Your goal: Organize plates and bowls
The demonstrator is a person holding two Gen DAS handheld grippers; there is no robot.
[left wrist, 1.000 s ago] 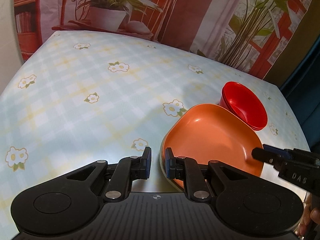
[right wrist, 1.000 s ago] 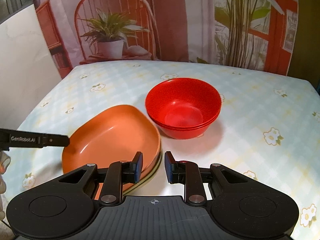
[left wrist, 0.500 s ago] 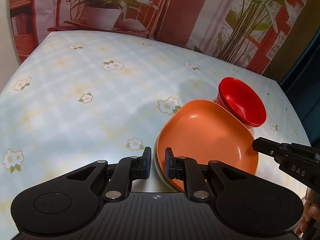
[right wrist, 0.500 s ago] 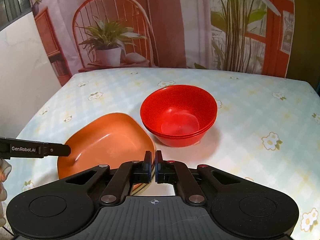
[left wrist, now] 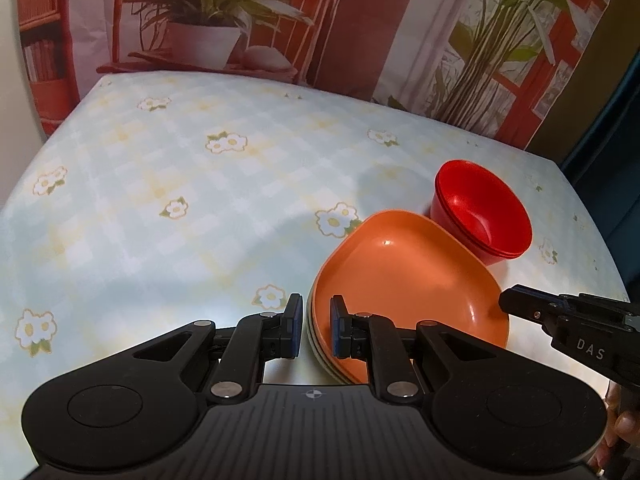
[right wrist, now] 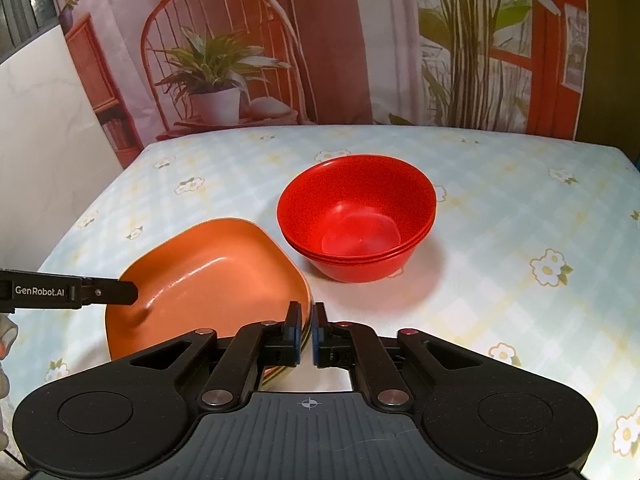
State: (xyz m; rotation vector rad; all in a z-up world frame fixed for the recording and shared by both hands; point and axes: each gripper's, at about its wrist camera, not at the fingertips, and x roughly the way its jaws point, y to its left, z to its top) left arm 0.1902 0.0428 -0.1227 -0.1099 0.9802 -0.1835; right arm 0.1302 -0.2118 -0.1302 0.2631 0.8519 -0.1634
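Both claws are down at the near edge of the plates, one on each side. Left claw (left wrist: pixel 314 326) first: its jaws are nearly closed and they straddle the rim of the stack of orange plates (left wrist: pixel 404 280), one blue pad outside the rim, one inside, clamped on the stack's left near edge. Over to the right claw (right wrist: pixel 306 334): its jaws are almost together and clenched on the right near edge of the same stack (right wrist: pixel 208 276), the rim sitting in the narrow slot between the pads. So the stack is gripped from both ends at once.

Counting now. Plates: an orange one on top, and at the near rim the edges of others show beneath it, some paler, at least three layers, though the exact number is hard to read. Bowls: the red bowls (right wrist: pixel 356 216) are nested in one pile, and three rims show down its side. That pile stands on the flowered tablecloth (left wrist: pixel 168 184) just beyond the plates and to their right, very close, and I cannot tell if it touches them. A bit of a hand (left wrist: pixel 624 428) peeks in at the lower right of the left view, behind the right claw's body.
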